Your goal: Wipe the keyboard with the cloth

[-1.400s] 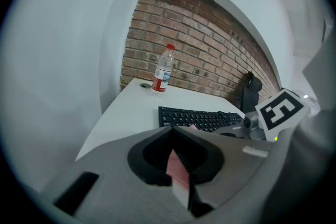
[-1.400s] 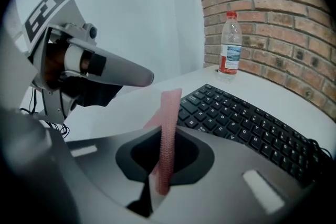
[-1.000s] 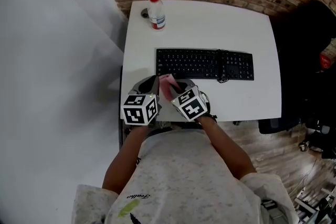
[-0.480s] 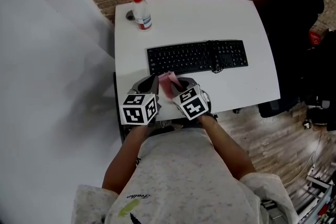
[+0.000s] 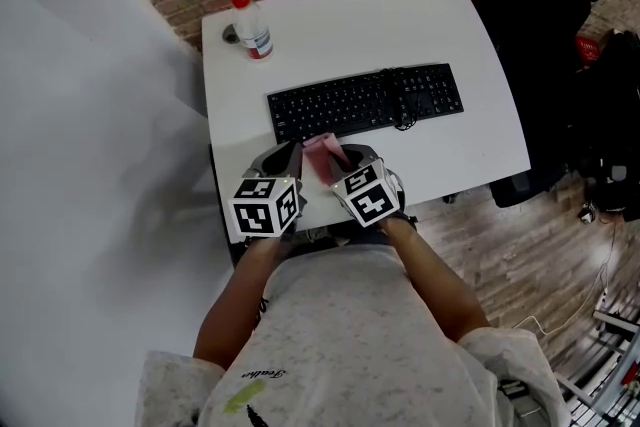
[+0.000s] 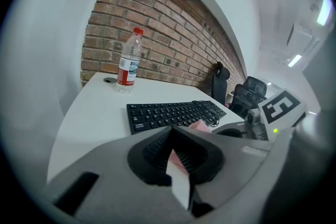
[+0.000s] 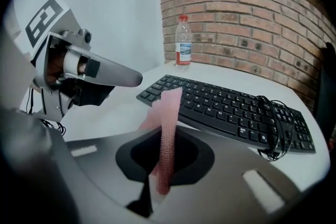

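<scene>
- At the desk's (image 5: 450,15) near edge, just short of the keyboard (image 5: 365,102), the pink cloth (image 5: 322,153) stands upright, pinched in the right gripper's (image 7: 167,136) closed jaws.
- Left gripper (image 6: 172,132) clamps a strip of it too.
- Water bottle (image 5: 250,27) stands at the far corner.

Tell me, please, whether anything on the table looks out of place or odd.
The keyboard has its cable lying in a loose bundle on top of the keys, not led off the table. A wipe there may catch on it. Otherwise nothing stands out: the bottle stands upright and nothing is spilled.
</scene>
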